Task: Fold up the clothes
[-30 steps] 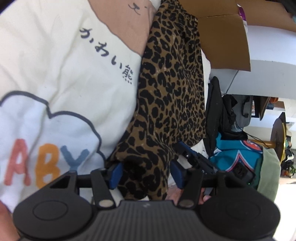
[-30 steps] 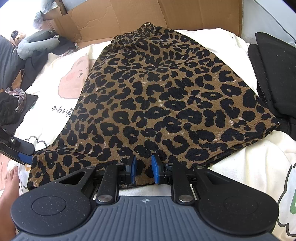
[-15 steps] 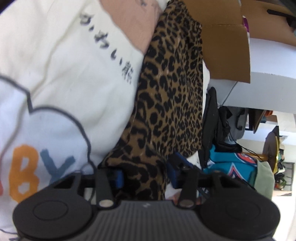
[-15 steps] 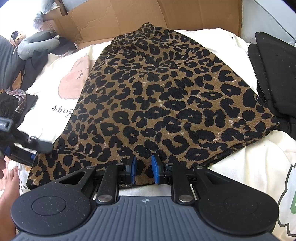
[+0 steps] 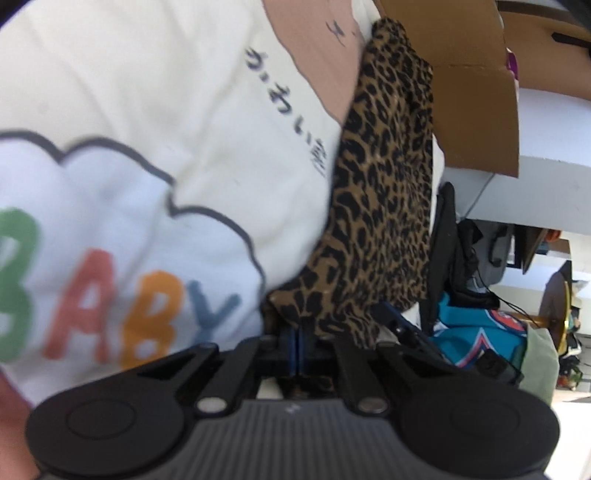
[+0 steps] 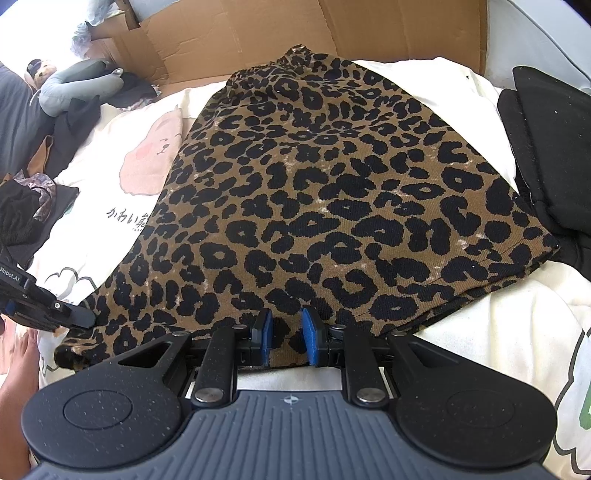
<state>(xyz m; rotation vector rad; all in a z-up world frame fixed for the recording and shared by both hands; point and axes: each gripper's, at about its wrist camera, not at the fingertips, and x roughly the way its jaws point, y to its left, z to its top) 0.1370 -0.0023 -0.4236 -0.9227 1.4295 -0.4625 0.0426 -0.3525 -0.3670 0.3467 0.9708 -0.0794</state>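
A leopard-print skirt [image 6: 332, 192] lies flat on a white blanket [image 6: 498, 350] printed with cartoons, its waistband at the far end. My right gripper [image 6: 288, 328] sits at the middle of the near hem, its blue pads [image 6: 309, 330] pinching a fold of the fabric. At the skirt's near left edge, my left gripper [image 6: 79, 317] meets the cloth. In the left wrist view the left gripper [image 5: 297, 345] has its blue pads pressed together, with the skirt [image 5: 384, 206] bunched at the tips and running off to the upper right.
Flattened cardboard [image 6: 369, 33] stands behind the blanket. A black garment [image 6: 546, 147] lies against the skirt's right side. Dark clothes [image 6: 22, 214] and a grey plush toy [image 6: 74, 85] sit on the left. A bare foot [image 6: 18, 369] shows at the lower left.
The left gripper's jaws went from wide apart to pressed together at the skirt's left edge, and it slid a little along the blanket. The right gripper and the skirt stayed put.
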